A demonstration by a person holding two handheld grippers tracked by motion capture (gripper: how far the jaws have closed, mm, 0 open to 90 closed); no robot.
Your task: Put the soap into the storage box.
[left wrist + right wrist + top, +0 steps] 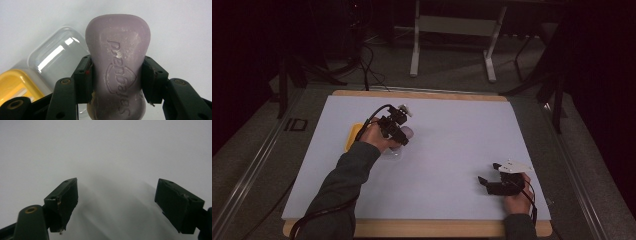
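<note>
A lilac bar of soap (118, 67) with an embossed brand name stands between the jaws of my left gripper (117, 80), which is shut on its waist. In the high view that left gripper (403, 138) is at the mat's middle left, and the soap (408, 133) shows pale at its tip. Behind the soap lie a clear plastic lid (56, 56) and a yellow soap dish (15, 83); the yellow dish (353, 136) sits just left of the hand. My right gripper (486, 182) rests near the front right of the mat, open, nothing between its fingers (63, 201).
A white mat (452, 140) covers a wooden board (422, 94) on the table. Beyond the far edge stand a metal frame's legs (414, 55) and loose cables on the floor. A black cable trails from the left gripper over the sleeve.
</note>
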